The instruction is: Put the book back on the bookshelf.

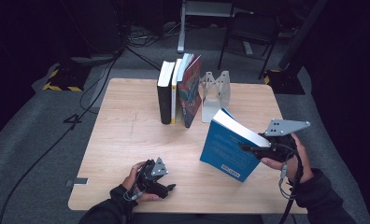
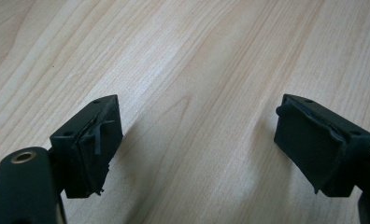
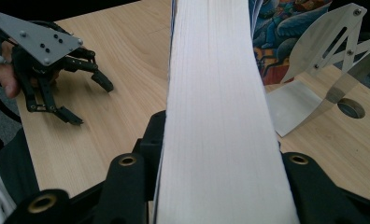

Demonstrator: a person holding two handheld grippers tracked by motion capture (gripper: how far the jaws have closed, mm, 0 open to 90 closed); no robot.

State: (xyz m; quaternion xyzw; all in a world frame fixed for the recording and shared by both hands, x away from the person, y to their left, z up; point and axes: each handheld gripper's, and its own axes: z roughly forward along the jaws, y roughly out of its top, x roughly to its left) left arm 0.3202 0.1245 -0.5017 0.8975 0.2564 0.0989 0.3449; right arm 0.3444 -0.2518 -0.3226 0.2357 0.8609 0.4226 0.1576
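High view: the right gripper (image 1: 255,148) pinches a blue book (image 1: 227,149) by its fore-edge side, at the right front of the bench (image 1: 127,140). The book is tilted, its lower corner at or just above the wood; I cannot tell which. Its long axis runs from near right to far left, leaning toward the row of 3 upright books (image 1: 178,91) at the far middle. A metal bookend (image 1: 216,93) stands just right of that row, between the row and the held book. The left gripper (image 1: 162,184) sits low near the front left edge, well apart from the book.

Left gripper view: its fingers (image 2: 96,144) are spread wide with nothing between them, over bare wood grain.

Right gripper view: the white page block (image 3: 216,116) runs straight away from the camera between the 2 fingers (image 3: 150,140), which press on both covers. The bookend (image 3: 314,70) lies ahead and to the right, a colourful cover (image 3: 276,28) behind it. The left gripper (image 3: 57,79) shows off to the left, opened.

The row lies ahead and left of the held book, so the right hand is the nearer one for shelving it.
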